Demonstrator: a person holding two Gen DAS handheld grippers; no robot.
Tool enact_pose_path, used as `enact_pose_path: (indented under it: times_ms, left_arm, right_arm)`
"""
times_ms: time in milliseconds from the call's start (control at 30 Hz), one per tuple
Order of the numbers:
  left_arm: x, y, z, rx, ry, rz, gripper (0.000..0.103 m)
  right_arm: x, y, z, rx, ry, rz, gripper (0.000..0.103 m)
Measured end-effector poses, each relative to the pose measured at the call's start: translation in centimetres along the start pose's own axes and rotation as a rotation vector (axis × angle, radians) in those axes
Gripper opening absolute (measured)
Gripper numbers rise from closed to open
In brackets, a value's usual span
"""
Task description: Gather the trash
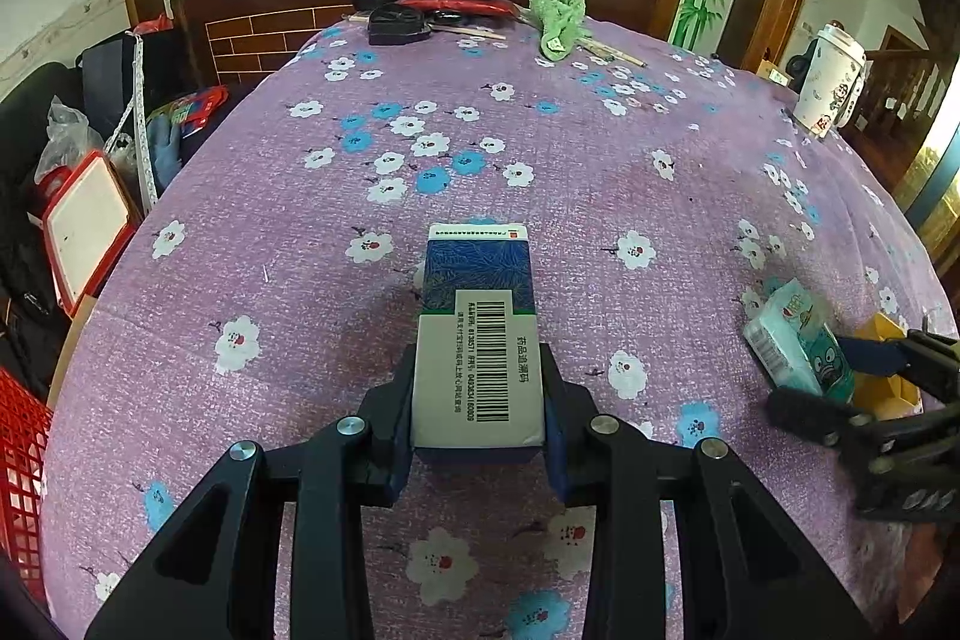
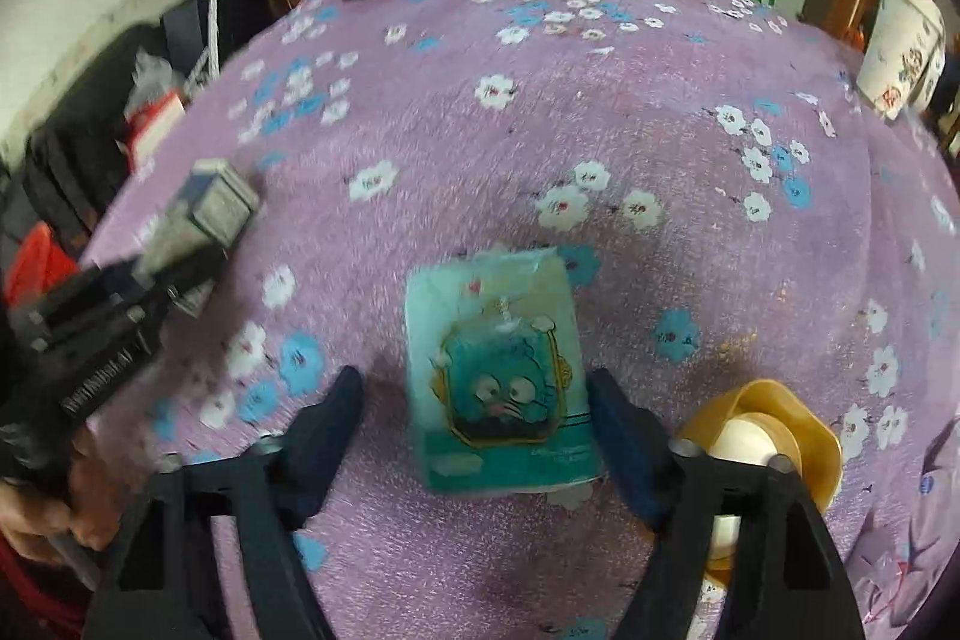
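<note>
Pinching a blue-and-white medicine box point(image 1: 477, 340) by its long sides, the left tool point(image 1: 478, 400) has its fingers pressed flat against the carton, which points forward above the purple flowered table point(image 1: 300, 280). Whether the far end of the box rests on the cloth or floats free cannot be told from above.

The right tool point(image 2: 477, 400) stands spread around a teal tissue packet point(image 2: 504, 376) printed with a cartoon face; in the right wrist view there is a gap on the left side, while the right finger looks just beside or touching the packet.

What could go wrong, as a judgement:
- The packet is soft and slick, so a squeeze may crumple it or let it squirt forward out of the grip
- A yellow wrapper with a white ball point(image 2: 762, 436) lies just right of the right tool and could get nudged or caught as the fingers come together
- The carton is held only near its rear end, so a quick swing could make it pivot or slip

The right wrist view is smeared by motion, so the packet's print is hard to read. No bin for the trash is clearly visible; a red basket point(image 1: 21, 460) is cut off at the left edge, its purpose unclear
</note>
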State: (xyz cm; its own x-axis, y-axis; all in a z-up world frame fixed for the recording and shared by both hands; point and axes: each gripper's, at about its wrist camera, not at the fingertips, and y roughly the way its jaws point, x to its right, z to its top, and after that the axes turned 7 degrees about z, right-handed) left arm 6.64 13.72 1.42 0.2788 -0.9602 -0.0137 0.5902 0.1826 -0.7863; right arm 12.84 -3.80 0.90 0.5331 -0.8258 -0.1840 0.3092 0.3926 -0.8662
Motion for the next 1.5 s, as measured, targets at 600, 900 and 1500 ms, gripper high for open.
enact_pose_path:
  times_ms: [600, 900, 1500]
  left_arm:
    - [0.9, -1.5, 0.0, 0.085, 0.033, -0.014, 0.033]
    - [1.1, -1.6, 0.0, 0.09, 0.039, -0.013, 0.033]
    - [1.1, -1.6, 0.0, 0.087, 0.042, -0.011, 0.033]
  right_arm:
    - [-1.1, -4.2, 0.2, 0.25, 0.051, 0.046, 0.035]
    - [-0.9, -3.3, 0.6, 0.231, 0.057, 0.032, 0.035]
    - [-0.8, -3.1, 0.5, 0.22, 0.054, 0.029, 0.035]
